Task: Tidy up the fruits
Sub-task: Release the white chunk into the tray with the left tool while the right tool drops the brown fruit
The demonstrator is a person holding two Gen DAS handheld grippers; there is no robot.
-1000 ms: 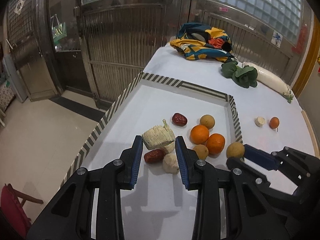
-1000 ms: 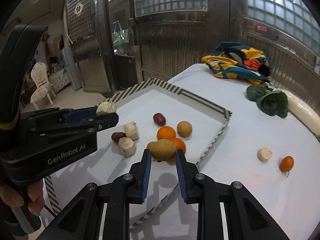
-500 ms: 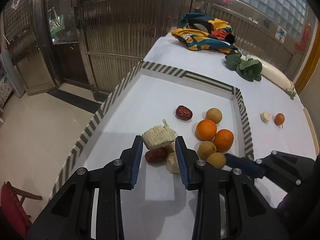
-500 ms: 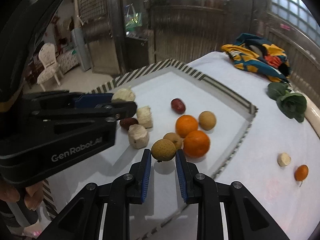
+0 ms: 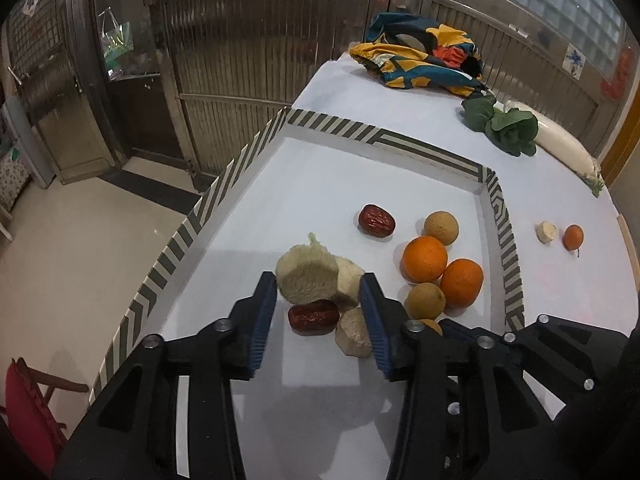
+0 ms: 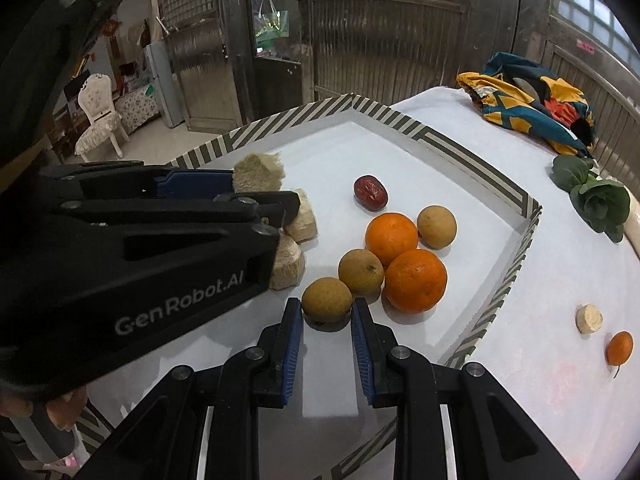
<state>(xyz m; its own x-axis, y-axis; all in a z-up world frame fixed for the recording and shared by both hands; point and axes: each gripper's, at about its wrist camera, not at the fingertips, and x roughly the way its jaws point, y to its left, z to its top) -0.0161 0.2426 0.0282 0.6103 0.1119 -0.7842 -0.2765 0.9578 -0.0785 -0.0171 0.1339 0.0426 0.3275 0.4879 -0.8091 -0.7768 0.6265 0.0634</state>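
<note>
Right gripper [image 6: 323,312] | we are lowering the round tan fruit [image 6: 326,299], jaws clamping it, beside the two oranges [image 6: 415,280] | left gripper [image 5: 318,296] | jaws just widening, releasing the fibrous beige chunk [image 5: 306,276].

Oranges: we count two, [image 6: 391,237] and [image 6: 415,280], both in the tray [image 6: 472,160].
Brown round fruits: we count three, [image 6: 436,221], [image 6: 361,271] and [image 6: 327,299].
Red dates: we count two, one [image 5: 376,221] apart and one [image 5: 313,316] between the left fingers.
Pale chunks in the tray: we count three, [image 5: 306,274], [image 5: 349,280] and [image 5: 353,335].
Pale chunks outside: we see one [image 6: 588,319].
Small orange fruits outside: we see one [image 6: 619,347].
Leafy greens: we see one bunch [image 6: 598,200].
White radishes: we see one [image 5: 562,142].
Cloths: we see one [image 6: 528,100].
Trays: we see one.
Grippers: we count two, left [image 5: 318,300] and right [image 6: 325,318].
</note>
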